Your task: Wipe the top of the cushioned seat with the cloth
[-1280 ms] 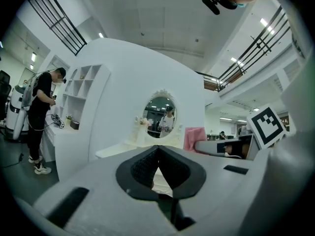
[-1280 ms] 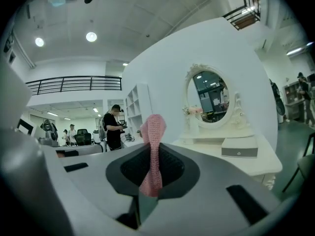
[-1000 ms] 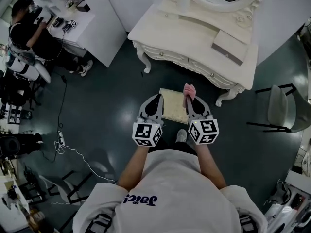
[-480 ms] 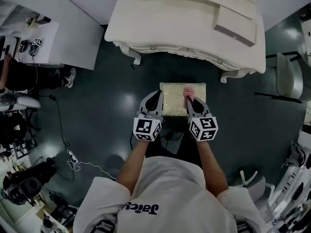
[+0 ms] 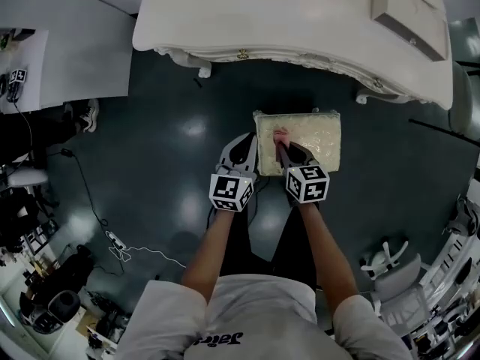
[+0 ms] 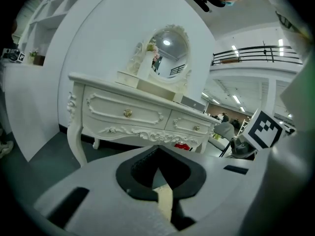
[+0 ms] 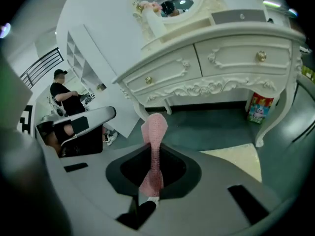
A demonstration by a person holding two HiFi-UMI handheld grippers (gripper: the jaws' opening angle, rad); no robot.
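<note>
The cushioned seat (image 5: 311, 139) is a cream rectangular stool standing on dark floor in front of a white dressing table (image 5: 300, 21). My right gripper (image 5: 283, 145) is over the seat's left part, shut on a pink cloth (image 5: 280, 135). In the right gripper view the cloth (image 7: 154, 132) stands up out of the jaws, with the seat (image 7: 238, 161) low to the right. My left gripper (image 5: 244, 148) hangs just off the seat's left edge, shut with nothing in it. A cream strip of the seat (image 6: 165, 200) shows below its jaws.
The dressing table (image 6: 133, 112) with its oval mirror (image 6: 167, 45) stands close ahead; its carved legs (image 7: 275, 112) flank the seat. A white desk (image 5: 67, 58) is at the left, a cable (image 5: 127, 250) lies on the floor, and a person (image 7: 66, 97) sits far left.
I have stepped closer to the dressing table. Both grippers now reach the seat: the right one carries the cloth over its left part, the left one sits beside its edge.
</note>
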